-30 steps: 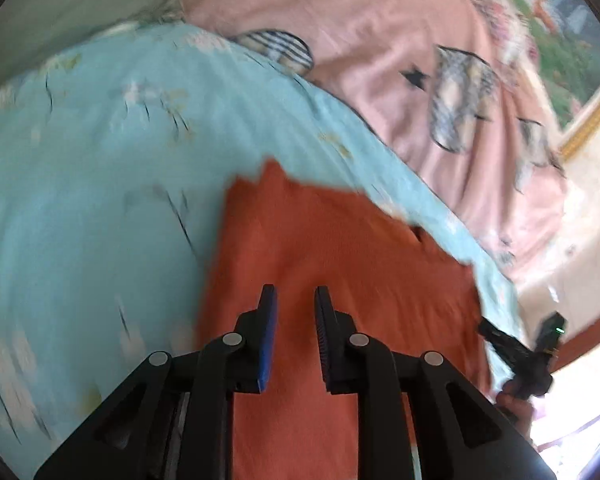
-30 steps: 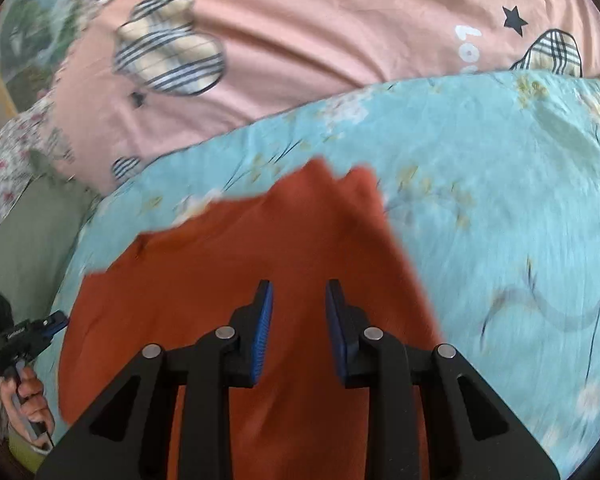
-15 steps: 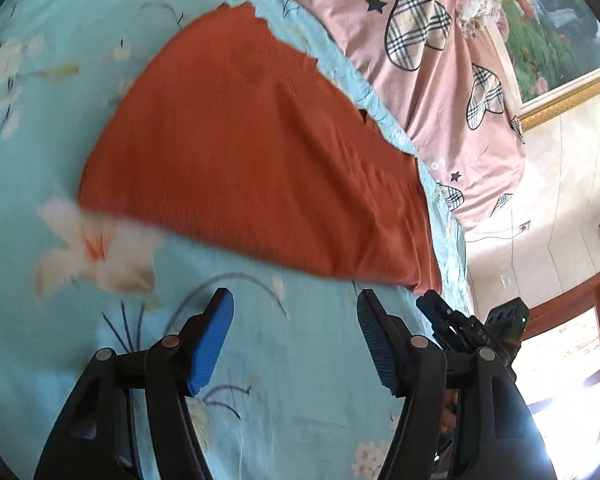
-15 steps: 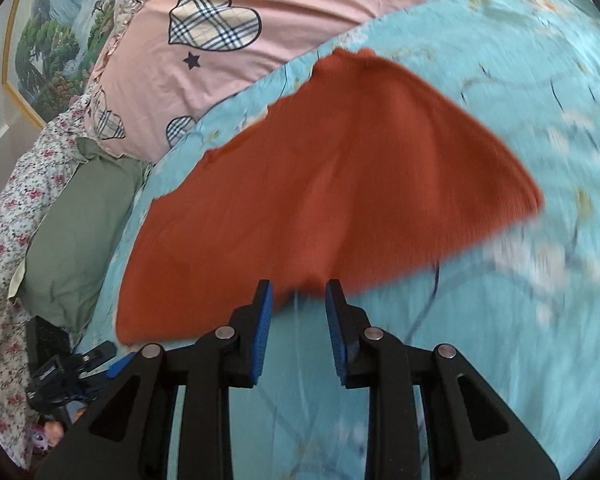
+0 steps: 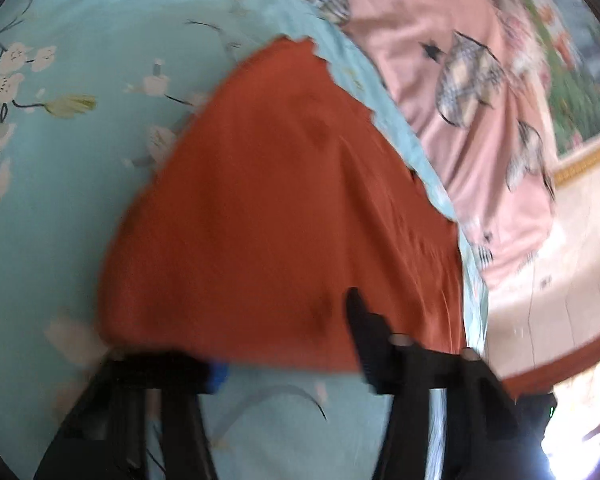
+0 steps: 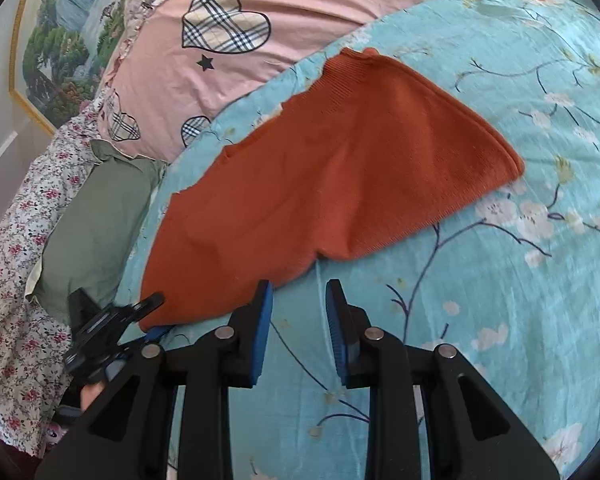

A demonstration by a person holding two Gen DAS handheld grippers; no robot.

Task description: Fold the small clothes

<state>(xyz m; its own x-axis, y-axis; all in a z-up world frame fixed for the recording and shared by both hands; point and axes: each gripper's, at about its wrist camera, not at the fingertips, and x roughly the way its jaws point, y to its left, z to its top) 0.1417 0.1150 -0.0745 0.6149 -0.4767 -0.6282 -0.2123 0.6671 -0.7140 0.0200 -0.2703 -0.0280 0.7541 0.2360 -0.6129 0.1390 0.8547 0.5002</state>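
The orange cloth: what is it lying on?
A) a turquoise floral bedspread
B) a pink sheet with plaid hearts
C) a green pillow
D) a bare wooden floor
A: the orange cloth lies spread flat on the turquoise floral bedspread.

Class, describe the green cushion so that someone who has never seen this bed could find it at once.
Start from the turquoise floral bedspread where the orange knitted garment lies. Past the bedspread's edge, beside the garment, rests the green cushion. It is the only plain fabric there, lying between the pink quilt with checked hearts and the small-flowered sheet.
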